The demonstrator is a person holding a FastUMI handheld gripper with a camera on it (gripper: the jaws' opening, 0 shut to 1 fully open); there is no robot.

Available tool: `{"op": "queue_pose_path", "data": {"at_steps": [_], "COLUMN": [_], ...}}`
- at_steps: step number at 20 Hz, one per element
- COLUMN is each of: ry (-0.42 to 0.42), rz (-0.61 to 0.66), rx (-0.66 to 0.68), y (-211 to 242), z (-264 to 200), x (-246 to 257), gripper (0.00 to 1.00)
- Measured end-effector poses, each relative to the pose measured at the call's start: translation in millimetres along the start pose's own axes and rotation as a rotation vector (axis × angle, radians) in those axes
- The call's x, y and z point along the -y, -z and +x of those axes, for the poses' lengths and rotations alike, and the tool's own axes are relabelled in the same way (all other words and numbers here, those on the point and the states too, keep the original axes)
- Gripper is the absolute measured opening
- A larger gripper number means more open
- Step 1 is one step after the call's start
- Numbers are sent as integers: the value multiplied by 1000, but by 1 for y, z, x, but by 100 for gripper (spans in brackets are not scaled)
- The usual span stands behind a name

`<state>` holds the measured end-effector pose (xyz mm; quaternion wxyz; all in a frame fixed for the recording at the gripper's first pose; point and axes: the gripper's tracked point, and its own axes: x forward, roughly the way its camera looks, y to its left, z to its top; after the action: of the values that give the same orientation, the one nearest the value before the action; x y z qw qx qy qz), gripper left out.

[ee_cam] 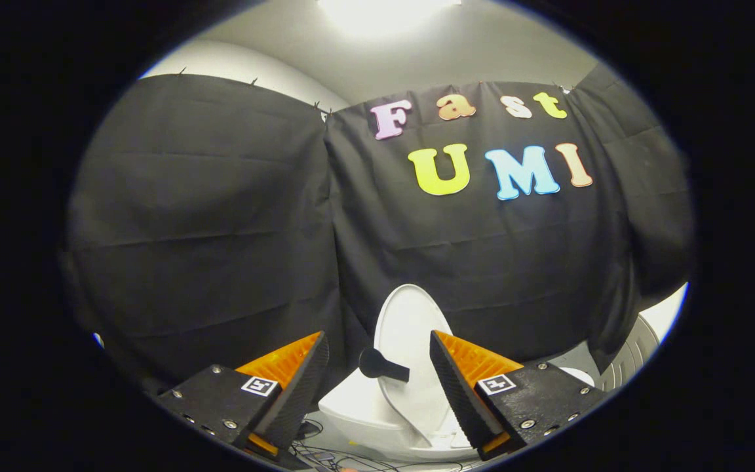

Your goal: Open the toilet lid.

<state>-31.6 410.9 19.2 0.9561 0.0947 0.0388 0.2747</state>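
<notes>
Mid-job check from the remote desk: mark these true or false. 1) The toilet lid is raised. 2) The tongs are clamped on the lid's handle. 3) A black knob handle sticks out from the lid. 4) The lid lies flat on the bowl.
1) True: the toilet lid stands up.
2) False: the tongs are open, fingers apart on either side of the handle, touching nothing.
3) True.
4) False: it is lifted off the toilet bowl, near upright.
</notes>
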Motion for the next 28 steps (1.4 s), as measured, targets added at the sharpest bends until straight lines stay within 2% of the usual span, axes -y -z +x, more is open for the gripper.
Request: {"op": "queue_pose_path", "data": {"at_steps": [5,8,12,21,28], "ry": [41,76,185,402,473], "rz": [-10,-67,-152,-166,-147], "rx": [19,26,42,25,28], "y": [-12,-17,-21,-15,0], "z": [-34,-50,-62,-98,-135], "x": [56,95,169,315,382], "gripper": [94,94,94,94,94]}}
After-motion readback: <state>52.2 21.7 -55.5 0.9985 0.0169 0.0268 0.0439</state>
